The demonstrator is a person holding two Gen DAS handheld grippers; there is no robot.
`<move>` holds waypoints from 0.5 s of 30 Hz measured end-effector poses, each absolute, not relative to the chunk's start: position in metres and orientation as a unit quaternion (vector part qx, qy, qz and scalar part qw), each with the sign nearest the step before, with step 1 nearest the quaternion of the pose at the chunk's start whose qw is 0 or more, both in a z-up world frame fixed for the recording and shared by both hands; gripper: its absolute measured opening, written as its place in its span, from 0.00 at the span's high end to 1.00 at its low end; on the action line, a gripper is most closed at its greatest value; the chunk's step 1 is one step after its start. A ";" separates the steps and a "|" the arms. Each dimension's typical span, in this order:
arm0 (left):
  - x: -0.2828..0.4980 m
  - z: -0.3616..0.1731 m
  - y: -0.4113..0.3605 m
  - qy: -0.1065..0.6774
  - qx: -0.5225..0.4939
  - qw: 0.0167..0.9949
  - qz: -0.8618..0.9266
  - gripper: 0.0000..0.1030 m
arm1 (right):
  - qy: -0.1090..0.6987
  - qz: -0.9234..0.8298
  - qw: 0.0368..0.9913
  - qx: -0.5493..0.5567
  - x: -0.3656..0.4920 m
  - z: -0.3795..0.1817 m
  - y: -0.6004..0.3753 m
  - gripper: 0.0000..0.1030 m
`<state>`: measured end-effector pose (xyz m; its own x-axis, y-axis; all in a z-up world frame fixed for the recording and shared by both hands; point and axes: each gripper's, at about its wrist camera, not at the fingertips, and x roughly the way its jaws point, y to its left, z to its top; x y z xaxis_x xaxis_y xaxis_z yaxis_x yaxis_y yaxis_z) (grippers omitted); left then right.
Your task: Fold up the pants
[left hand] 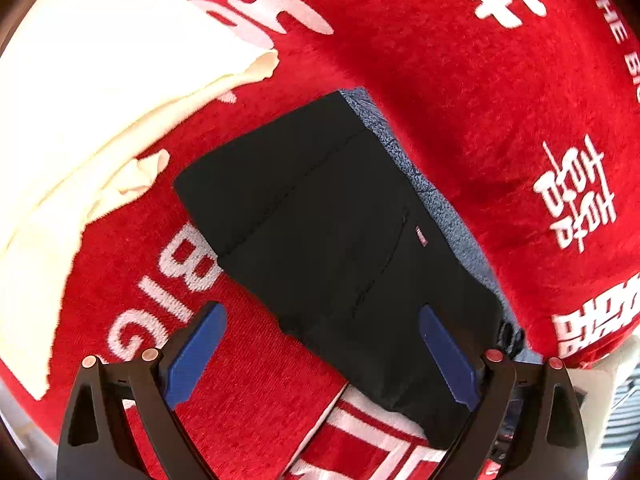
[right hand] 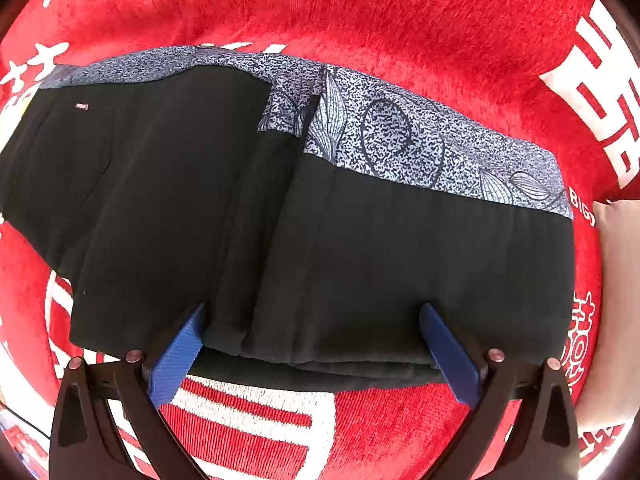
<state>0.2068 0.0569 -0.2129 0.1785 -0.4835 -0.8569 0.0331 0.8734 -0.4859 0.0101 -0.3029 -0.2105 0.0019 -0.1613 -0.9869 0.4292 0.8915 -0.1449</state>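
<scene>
The pants (right hand: 320,220) lie folded on the red cloth (right hand: 360,8). Right gripper (right hand: 316,344) is spread wide at the 6 o'clock edge, apparently gripping nothing. Left gripper (left hand: 320,352) is wide, empty. Pinch all layers together; lift evenly.

Black pants (right hand: 360,248) are seen folded into a thick bundle on a red blanket (right hand: 360,0) with white lettering. A blue-grey patterned band (right hand: 400,136) is laid along the far edge of the bundle, and a small red tag (right hand: 82,106) is spotted at far left. The right gripper (right hand: 316,344) is held wide apart at the near fold, its blue fingers (right hand: 178,354) set at either side of the stacked layers; whether the cloth is touched cannot be told. A pale cloth (right hand: 616,300) is glimpsed at right.
</scene>
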 end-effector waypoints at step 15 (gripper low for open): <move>0.221 -0.224 0.055 0.588 -0.279 0.731 -0.206 0.05 | 0.672 -0.211 0.703 0.098 0.010 -0.212 -0.304 0.00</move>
